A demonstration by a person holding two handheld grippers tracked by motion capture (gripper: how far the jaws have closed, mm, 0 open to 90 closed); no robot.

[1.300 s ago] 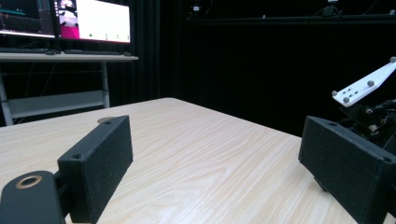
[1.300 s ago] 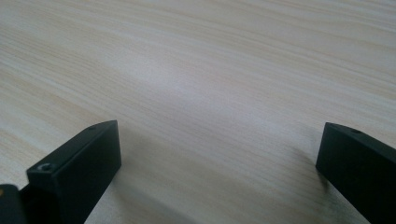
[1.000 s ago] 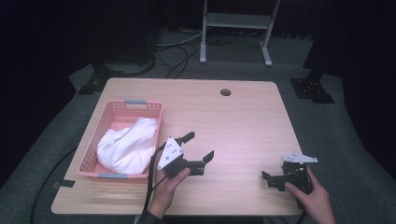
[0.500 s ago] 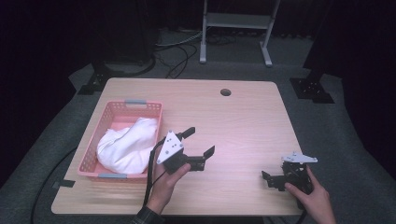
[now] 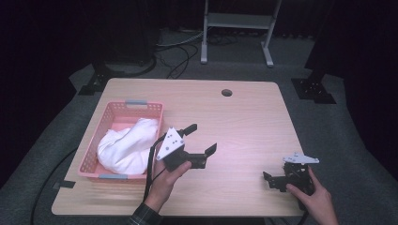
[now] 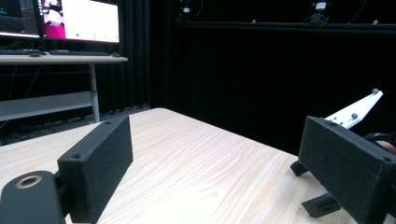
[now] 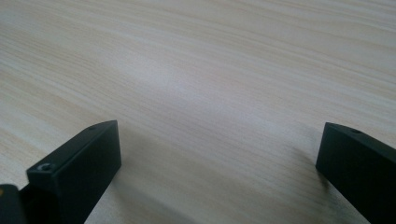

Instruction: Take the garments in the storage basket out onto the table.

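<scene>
White cloth [image 5: 126,149] fills the pink basket [image 5: 141,106]. Left gripper [image 5: 202,139], just right of it, gapes empty; right gripper [image 5: 271,180], well right, gapes too. Turn the left toward the cloth and pinch a top fold.

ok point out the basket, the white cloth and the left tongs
basket [image 5: 115,108]: high view, on its far pink wall.
white cloth [image 5: 126,146]: high view, on the middle of the bundle.
left tongs [image 5: 200,138]: high view, midway between the two open tips.
</scene>
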